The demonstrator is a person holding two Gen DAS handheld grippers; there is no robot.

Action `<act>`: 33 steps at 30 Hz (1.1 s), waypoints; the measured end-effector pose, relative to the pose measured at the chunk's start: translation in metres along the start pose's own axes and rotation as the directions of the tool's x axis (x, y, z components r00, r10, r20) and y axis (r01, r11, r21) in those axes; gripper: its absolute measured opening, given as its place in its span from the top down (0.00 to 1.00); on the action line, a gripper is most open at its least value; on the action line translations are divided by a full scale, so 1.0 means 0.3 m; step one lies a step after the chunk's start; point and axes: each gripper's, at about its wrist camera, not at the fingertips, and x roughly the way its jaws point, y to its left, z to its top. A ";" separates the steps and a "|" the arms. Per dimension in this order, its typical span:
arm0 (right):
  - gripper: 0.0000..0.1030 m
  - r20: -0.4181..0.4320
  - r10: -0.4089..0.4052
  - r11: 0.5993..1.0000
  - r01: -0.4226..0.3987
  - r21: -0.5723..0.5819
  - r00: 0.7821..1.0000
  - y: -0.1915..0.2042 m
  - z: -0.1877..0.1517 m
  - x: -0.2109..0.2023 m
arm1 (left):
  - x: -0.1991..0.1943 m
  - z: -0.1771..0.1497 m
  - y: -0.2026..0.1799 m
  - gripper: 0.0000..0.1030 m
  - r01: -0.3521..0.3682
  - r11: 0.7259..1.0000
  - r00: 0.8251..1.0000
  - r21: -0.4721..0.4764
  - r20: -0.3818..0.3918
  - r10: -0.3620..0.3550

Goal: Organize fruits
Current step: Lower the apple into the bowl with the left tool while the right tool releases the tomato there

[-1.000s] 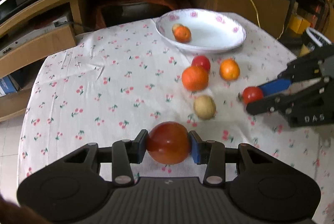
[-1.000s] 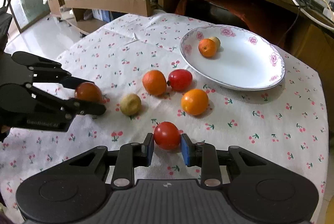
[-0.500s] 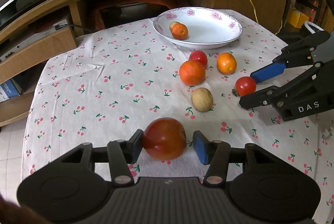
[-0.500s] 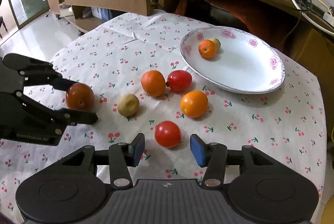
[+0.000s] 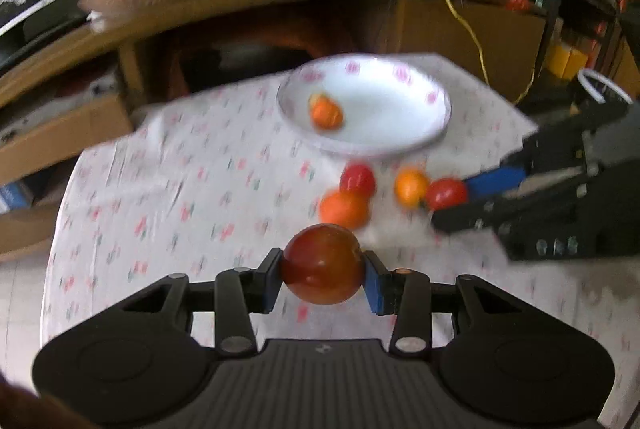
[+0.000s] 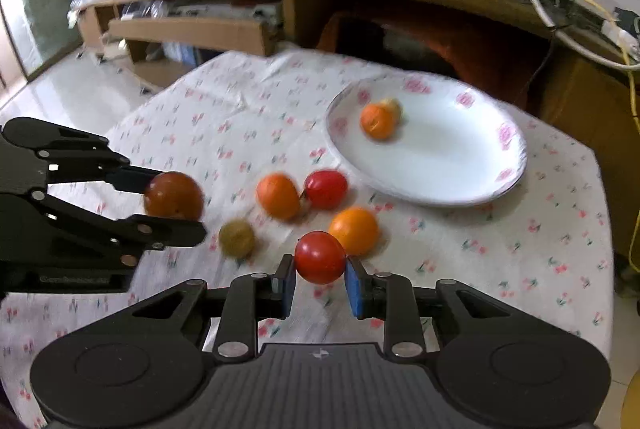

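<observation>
On the left, the left gripper (image 5: 323, 273) is closed on a large dark-red round apple (image 5: 322, 263), both blue pads pressed to its sides, held above the white cherry-print tablecloth (image 6: 224, 133). Just right of it a small brownish-green round fruit (image 6: 237, 238) lies on the cloth, then an orange round tangerine (image 6: 277, 195) touching a glossy red tomato (image 6: 325, 189). Nearer, the right gripper (image 6: 320, 284) clamps a small red tomato (image 6: 320, 257) between its narrowly spaced fingers, just beside a bright orange (image 6: 353, 231). Far right, the white floral-rimmed plate (image 6: 472, 165) holds a small orange fruit (image 6: 376, 121).
</observation>
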 end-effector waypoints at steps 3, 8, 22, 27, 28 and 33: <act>0.75 0.014 -0.033 0.999 0.033 0.030 0.999 -0.050 0.039 0.011 | 0.053 0.097 -0.008 0.55 -0.010 1.000 1.000 -0.008 0.017 0.010; 0.75 0.038 -0.070 0.995 0.068 0.068 0.997 -0.122 0.109 0.048 | 0.147 0.223 -0.014 0.55 -0.022 1.000 0.999 -0.013 0.029 0.022; 0.71 0.015 -0.112 0.990 0.110 0.089 0.994 -0.209 0.150 0.150 | 0.287 0.284 -0.033 0.54 -0.036 0.999 0.999 -0.012 -0.002 0.036; 0.61 0.035 -0.124 0.988 0.121 0.095 0.992 -0.215 0.153 0.128 | 0.263 0.293 -0.022 0.53 -0.037 0.999 0.999 -0.029 0.020 0.037; 0.61 0.039 -0.125 0.988 0.121 0.099 0.991 -0.217 0.154 0.124 | 0.256 0.298 -0.022 0.51 -0.034 0.999 0.999 -0.032 0.025 0.035; 0.61 0.071 -0.126 0.987 0.118 0.109 0.989 -0.216 0.157 0.084 | 0.219 0.318 -0.021 0.50 -0.030 0.999 0.998 -0.046 0.058 0.033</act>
